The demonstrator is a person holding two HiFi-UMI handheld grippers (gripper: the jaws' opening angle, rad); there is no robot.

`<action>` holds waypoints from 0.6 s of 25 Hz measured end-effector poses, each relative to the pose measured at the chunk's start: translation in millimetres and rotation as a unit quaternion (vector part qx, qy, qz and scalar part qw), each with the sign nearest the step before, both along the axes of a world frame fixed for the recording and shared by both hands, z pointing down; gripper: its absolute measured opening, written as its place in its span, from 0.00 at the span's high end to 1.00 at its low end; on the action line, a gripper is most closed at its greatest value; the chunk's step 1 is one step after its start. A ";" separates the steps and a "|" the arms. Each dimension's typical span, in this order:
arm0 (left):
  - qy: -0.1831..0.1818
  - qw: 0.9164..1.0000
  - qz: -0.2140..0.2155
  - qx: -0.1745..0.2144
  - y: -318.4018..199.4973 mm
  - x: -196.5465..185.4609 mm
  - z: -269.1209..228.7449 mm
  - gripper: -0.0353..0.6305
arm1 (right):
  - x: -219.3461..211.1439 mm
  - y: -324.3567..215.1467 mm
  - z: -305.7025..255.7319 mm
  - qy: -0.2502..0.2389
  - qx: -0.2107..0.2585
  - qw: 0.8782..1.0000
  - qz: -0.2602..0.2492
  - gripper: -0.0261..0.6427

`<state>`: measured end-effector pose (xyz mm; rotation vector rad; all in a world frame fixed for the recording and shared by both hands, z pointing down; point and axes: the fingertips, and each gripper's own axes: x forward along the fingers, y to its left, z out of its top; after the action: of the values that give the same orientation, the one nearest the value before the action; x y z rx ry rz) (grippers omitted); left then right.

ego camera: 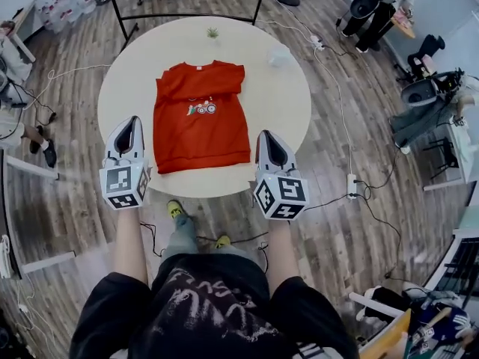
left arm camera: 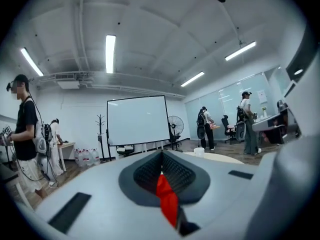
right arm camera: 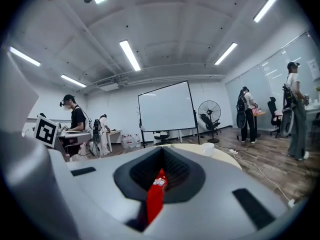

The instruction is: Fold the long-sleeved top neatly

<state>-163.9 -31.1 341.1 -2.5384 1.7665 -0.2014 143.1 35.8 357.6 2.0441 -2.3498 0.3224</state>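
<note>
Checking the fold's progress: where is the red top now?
In the head view the top lies flat at the middle of the round table, between the plant and the near edge.

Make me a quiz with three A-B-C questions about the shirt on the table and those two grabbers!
1. Where is the top?
A. On the floor.
B. Flat on the round table.
C. Over a chair.

2. What colour is it?
A. Red.
B. Blue.
C. Green.

3. How are the jaws of the left gripper and right gripper?
A. Wide open.
B. Shut on the top.
C. Shut, holding nothing.

Answers:
1 B: the head view shows it spread on the tabletop.
2 A: it is plainly red.
3 C: both gripper views show the jaws together, and the head view shows both grippers beside the top, apart from it.
</note>
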 end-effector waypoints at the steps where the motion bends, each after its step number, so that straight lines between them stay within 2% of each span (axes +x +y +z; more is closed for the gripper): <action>1: -0.007 1.000 -0.001 0.005 14.8 4.0 -4.2 0.93 | 3.2 11.6 -0.3 0.001 0.001 1.000 -0.007 0.95; 7: -0.007 1.000 -0.017 0.011 80.8 1.3 -18.4 0.93 | 12.8 63.2 -6.3 0.000 0.003 1.000 -0.022 0.95; 11: 0.000 0.999 -0.035 0.007 103.5 -13.4 -23.5 0.93 | 17.2 83.1 -17.2 0.000 0.005 1.000 -0.018 0.96; 15: 0.003 0.999 -0.032 0.006 114.3 -22.8 -25.6 0.93 | 11.7 93.9 -26.8 0.004 0.010 1.000 -0.011 0.95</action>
<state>-186.7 83.2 315.5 -2.4781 1.8472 -0.1840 154.8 129.6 330.8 2.0225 -2.3791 0.2916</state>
